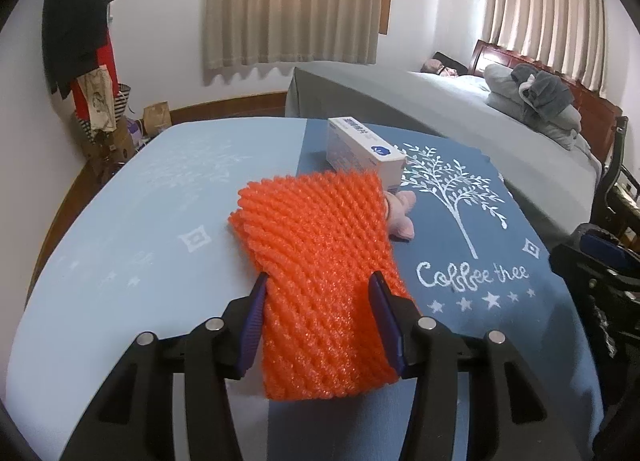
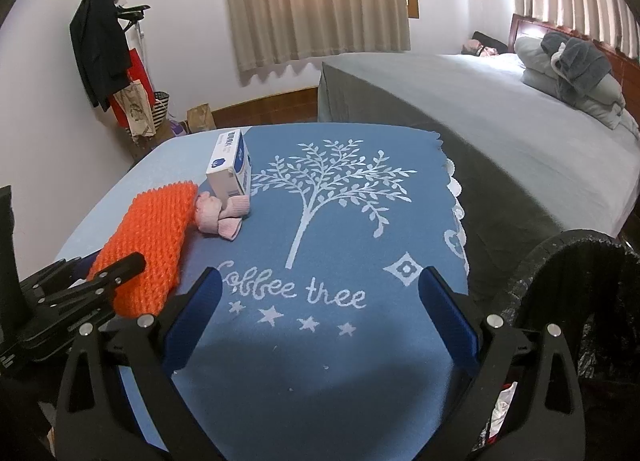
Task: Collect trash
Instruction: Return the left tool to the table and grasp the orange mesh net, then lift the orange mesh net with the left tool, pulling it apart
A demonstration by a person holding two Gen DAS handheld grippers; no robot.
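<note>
The orange foam net sleeve [image 1: 316, 261] lay flat on the desk [image 1: 132, 245], its near end between the blue pads of the left tool [image 1: 318, 289]. In the left wrist view both pads met its edges, so the left tool was clenched on the sleeve, though only on soft, springy mesh. That mesh could squash and slip free on the lift, in my judgement. Just beyond it stood a white carton [image 1: 366, 149], and a pink sock [image 1: 400, 213] touched the sleeve's far corner; a careless pull might drag the sock along or tip the carton.

In the right wrist view the right tool [image 2: 320, 293] hung released over the bare cloth, holding nothing. The black-lined trash bin [image 2: 568, 285] stood off the desk's right edge, well apart from the sleeve [image 2: 148, 241], so the carry would pass in front of the idle right tool, and a clash there seemed possible.
</note>
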